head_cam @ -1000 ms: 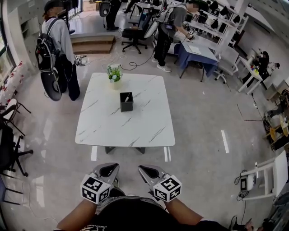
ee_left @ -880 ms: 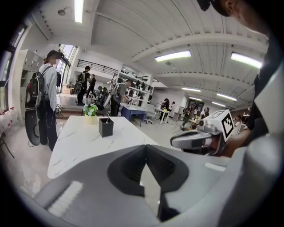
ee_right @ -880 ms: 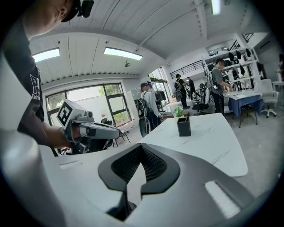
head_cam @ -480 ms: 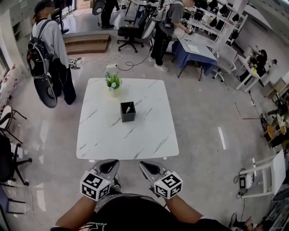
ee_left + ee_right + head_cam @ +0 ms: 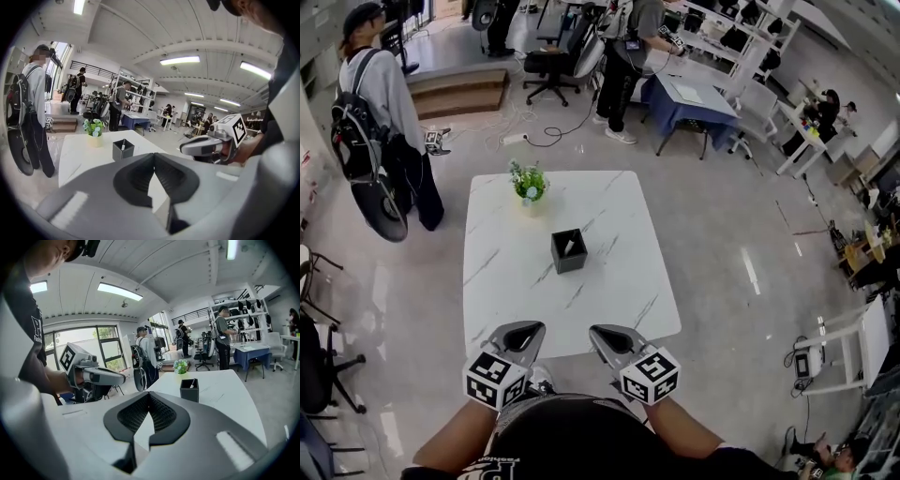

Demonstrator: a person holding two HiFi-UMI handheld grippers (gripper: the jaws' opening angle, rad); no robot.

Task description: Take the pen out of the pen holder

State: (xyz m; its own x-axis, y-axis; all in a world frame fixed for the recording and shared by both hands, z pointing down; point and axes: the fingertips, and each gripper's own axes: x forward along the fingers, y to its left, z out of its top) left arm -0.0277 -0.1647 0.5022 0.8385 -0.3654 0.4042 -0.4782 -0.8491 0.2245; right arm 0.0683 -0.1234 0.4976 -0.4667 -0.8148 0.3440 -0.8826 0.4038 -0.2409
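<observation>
While in holder, pen beyond tools.

White marble-look square table top, thin grey veins. Black square pen holder; pale pen inside. My left gripper and right gripper: grey shells, black ribbed pads, black-and-white marker cubes. Small potted plant: green leaves, whitish-blue blooms.
</observation>
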